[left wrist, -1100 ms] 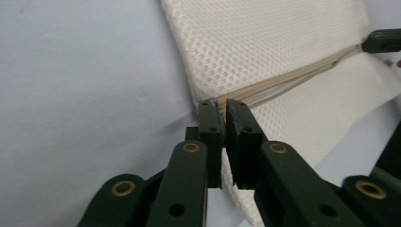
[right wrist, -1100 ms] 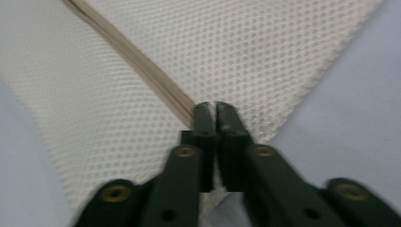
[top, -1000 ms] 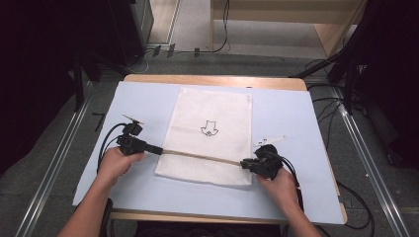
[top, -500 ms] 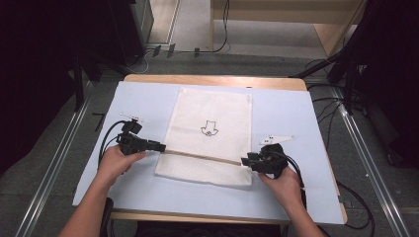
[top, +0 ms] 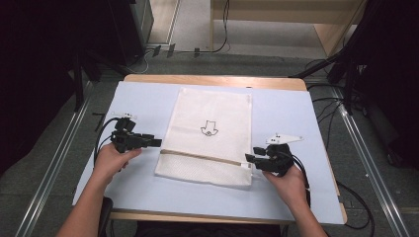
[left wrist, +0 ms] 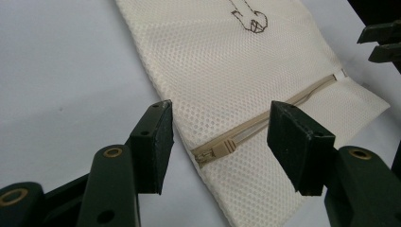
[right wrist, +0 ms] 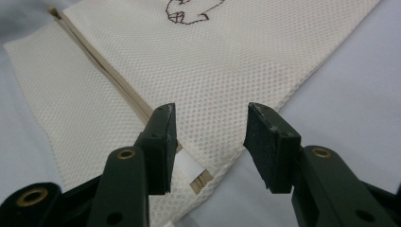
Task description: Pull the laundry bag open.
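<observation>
A white mesh bag (top: 210, 133) with a tan zipper (top: 202, 156) and a small dark drawing lies flat on the pale blue table cover (top: 296, 118). My left gripper (top: 157, 142) sits at the bag's left edge by the zipper's end. Its jaws have just been opening and stand open. The zipper pull (left wrist: 220, 150) lies on the table between them, untouched by my left gripper (left wrist: 220, 125). My right gripper (top: 249, 159) is at the bag's right edge, jaws just opened too. My right gripper (right wrist: 210, 127) stands open over the mesh corner and the zipper's white end tab (right wrist: 191, 166).
The table's wooden rim (top: 212, 80) shows at the far side. Cables (top: 101, 138) trail from both grippers across the cover. Metal floor rails (top: 54, 163) and dark equipment flank the table. The right gripper's jaws (left wrist: 383, 40) show far off in the left gripper view.
Both pairs of jaws have opened and let go of the zipper ends of the bag. The hands have barely shifted, and the bag lies flat.
</observation>
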Available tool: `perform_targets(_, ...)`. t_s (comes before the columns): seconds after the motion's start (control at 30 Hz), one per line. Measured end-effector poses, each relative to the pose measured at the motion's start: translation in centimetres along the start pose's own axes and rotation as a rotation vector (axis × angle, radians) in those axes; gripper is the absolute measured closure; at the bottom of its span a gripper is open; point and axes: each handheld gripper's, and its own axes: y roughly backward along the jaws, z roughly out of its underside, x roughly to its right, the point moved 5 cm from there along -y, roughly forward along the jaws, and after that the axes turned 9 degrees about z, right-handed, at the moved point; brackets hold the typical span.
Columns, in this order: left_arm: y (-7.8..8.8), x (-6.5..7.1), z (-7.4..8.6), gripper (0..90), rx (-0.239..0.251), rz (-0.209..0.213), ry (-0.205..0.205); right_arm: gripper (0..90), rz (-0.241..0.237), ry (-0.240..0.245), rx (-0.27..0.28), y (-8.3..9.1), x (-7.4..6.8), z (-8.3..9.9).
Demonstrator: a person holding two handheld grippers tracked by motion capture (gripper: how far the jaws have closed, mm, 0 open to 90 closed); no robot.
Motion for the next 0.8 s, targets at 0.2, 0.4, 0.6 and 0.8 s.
perform_targets(0.2, -0.1, 0.0, -0.1, 45.2, 0.004, -0.015, -0.020, 71.7, 0.007, -0.008, -0.010, 0.1, 0.3, 0.0)
perform_targets(0.4, -1.7, 0.4, 0.3, 65.7, -0.028, 0.030, -0.017, 86.1, 0.007, 0.004, -0.073, -1.4, 0.0, 0.4)
perform_targets(0.6, -3.7, 0.0, 1.4, 70.4, -0.106, -0.010, -0.044, 89.1, 0.010, 0.040, -0.118, -3.1, -0.7, 0.7)
perform_targets(0.8, -3.4, -0.1, 1.9, 70.9, -0.086, -0.004, -0.042, 90.0, 0.041, 0.083, -0.137, -4.0, -0.6, 0.9)
